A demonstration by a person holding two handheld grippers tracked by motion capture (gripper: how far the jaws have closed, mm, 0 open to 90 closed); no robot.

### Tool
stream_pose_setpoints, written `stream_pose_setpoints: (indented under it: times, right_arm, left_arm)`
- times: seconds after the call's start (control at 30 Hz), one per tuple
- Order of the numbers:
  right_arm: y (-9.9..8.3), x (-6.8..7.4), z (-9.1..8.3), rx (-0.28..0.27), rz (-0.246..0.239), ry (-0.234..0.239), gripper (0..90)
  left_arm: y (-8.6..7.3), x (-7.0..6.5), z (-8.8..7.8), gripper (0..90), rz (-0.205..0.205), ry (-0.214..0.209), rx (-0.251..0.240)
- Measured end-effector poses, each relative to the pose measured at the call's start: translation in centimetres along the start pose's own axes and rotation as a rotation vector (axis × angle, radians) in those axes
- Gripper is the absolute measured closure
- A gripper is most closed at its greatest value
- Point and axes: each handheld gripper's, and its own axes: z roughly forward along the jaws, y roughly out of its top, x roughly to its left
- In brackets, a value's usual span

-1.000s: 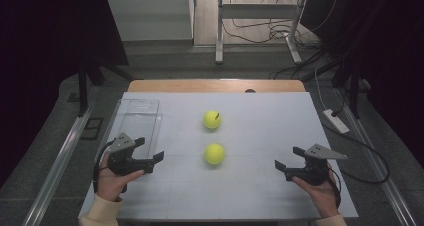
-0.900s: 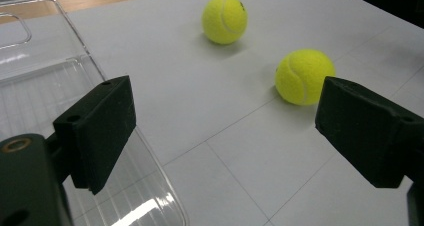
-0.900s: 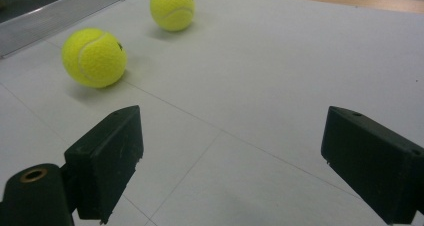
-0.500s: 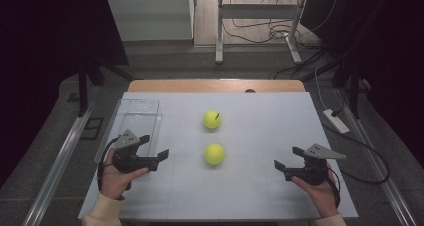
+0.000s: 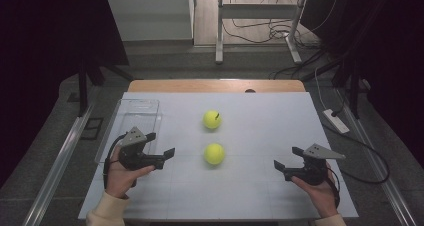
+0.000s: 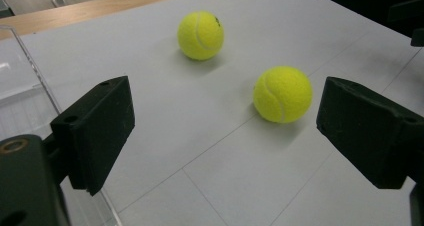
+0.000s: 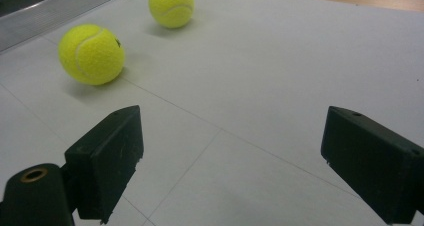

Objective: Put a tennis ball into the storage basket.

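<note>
Left gripper (image 5: 161,153) sat near the table's (image 5: 260,196) front-left, jaws spread wide, gripping nothing; right gripper (image 5: 286,164) at front-right, likewise wide apart and empty. Between them, further in, lay the near tennis ball (image 5: 214,154) on the white surface. Far tennis ball (image 5: 212,119) lay beyond it, apart. Clear tray (image 5: 131,117) stood at left edge.

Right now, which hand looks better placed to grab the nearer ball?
Probably the left. The left gripper sits closer to the near ball, jaws open and pointing at it; the right gripper is farther off.
</note>
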Motion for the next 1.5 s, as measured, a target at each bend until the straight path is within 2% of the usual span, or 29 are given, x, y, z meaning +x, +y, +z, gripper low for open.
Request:
stream_pose_setpoints:
  times: [1.1,1.5]
  right_arm:
    - [0.0,0.1,0.2,0.007,-0.009,0.000,9.9]
    - [0.0,0.1,0.3,0.011,-0.007,0.000,9.9]
  left_arm:
    - [1.1,-1.2,2.4,9.1,0.031,-0.047,0.040]
    - [2.1,-2.2,4.0,8.5,0.064,-0.092,0.064]
